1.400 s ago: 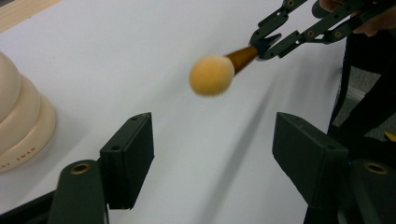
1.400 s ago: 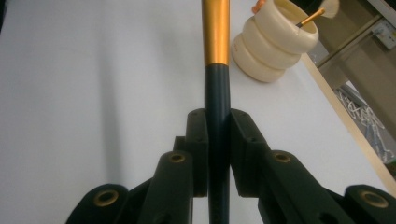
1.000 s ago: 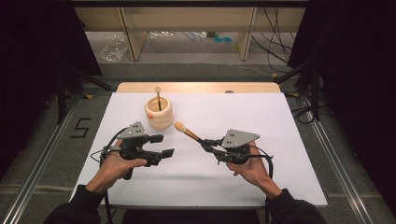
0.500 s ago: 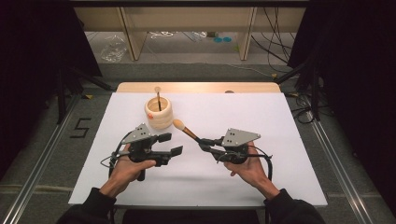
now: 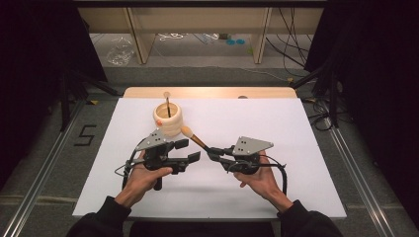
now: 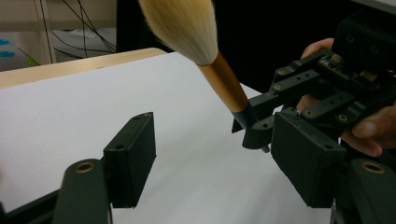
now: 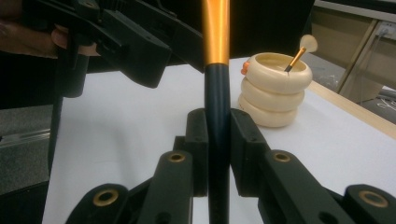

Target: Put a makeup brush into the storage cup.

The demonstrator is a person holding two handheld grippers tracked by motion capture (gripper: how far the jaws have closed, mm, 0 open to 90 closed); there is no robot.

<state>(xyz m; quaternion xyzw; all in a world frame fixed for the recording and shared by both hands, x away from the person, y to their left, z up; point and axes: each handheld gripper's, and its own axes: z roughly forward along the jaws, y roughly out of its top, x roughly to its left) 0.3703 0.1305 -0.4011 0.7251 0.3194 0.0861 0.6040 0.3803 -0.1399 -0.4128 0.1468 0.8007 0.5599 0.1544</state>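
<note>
White table (image 5: 296, 148) fills the room's middle. Right gripper (image 5: 211, 151) clamps the brush (image 5: 193, 138), pointing to 10 o'clock, its handle end hidden. Left gripper (image 5: 188, 150) gapes, jaws just closing slightly around nothing.

Light: you get even overhead light on the white table (image 5: 306, 148), dark surroundings.
Shadows: soft, faint.
Focus: your near brush bristles (image 6: 180, 25) and jaws blur.

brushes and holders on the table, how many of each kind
brushes: 2, one in the right tool as brush, one standing in the holder, small brush
holders: 1, cream ringed holder
total: 3
</note>
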